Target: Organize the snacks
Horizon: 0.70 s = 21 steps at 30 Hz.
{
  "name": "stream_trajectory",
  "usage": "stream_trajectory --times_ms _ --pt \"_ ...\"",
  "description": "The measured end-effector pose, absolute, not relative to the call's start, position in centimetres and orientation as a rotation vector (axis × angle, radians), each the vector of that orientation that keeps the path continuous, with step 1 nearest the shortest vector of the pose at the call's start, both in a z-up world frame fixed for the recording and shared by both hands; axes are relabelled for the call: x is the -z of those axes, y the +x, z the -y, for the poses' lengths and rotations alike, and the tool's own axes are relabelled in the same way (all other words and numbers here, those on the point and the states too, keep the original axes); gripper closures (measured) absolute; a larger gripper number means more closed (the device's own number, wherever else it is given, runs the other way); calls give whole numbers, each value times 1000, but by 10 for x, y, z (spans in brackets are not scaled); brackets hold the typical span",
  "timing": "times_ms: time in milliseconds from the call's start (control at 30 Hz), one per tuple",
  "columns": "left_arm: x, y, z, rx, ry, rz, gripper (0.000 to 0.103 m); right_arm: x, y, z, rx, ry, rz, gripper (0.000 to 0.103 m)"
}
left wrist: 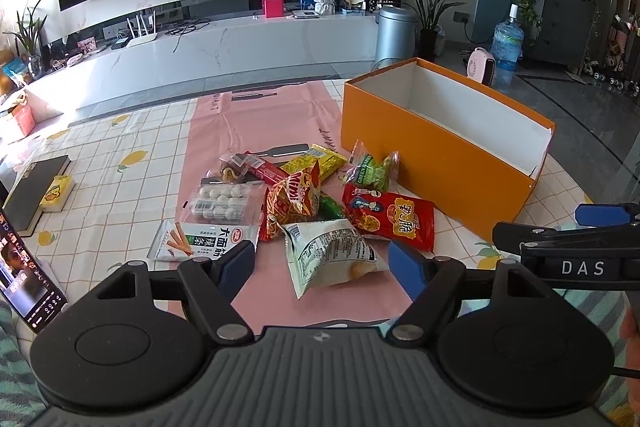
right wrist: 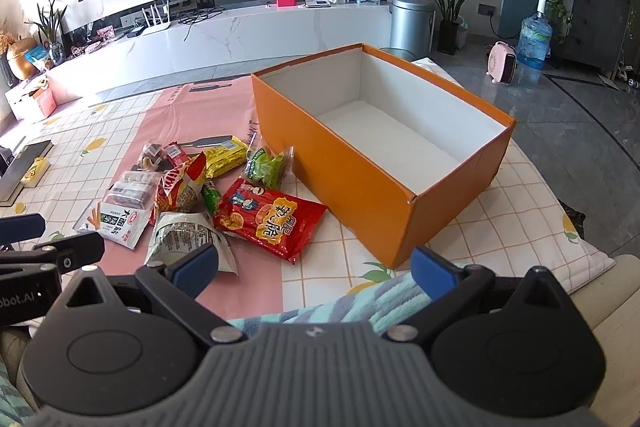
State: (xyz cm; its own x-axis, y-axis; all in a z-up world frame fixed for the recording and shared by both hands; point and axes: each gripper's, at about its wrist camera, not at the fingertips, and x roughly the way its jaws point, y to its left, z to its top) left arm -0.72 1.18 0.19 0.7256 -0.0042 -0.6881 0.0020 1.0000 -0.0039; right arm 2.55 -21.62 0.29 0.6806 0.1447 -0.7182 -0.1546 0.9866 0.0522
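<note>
— What's around the snacks?
— An orange box [right wrist: 360, 183] stands just right of the snack pile [left wrist: 304, 203] on the pink mat [left wrist: 248, 123]; a phone [left wrist: 24, 279] lies at the counter's left edge.
— And the grippers?
— Both are low at the near edge, level. Left gripper [left wrist: 322, 263] spread wide, empty, its pads flanking a white packet [left wrist: 328, 255]. Right gripper [right wrist: 316, 267] equally wide, holding nothing.

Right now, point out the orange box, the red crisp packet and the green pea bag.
orange box [right wrist: 352, 179], right wrist view, on its near long wall.
red crisp packet [right wrist: 272, 223], right wrist view, centre of its printed front.
green pea bag [left wrist: 370, 171], left wrist view, mid-bag.
</note>
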Motion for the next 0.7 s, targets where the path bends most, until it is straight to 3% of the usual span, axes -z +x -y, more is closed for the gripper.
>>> stream_trajectory --times_ms 700 --pt "0 -10 -14 5 -25 -762 14 -4 23 211 -168 -37 -806 4"
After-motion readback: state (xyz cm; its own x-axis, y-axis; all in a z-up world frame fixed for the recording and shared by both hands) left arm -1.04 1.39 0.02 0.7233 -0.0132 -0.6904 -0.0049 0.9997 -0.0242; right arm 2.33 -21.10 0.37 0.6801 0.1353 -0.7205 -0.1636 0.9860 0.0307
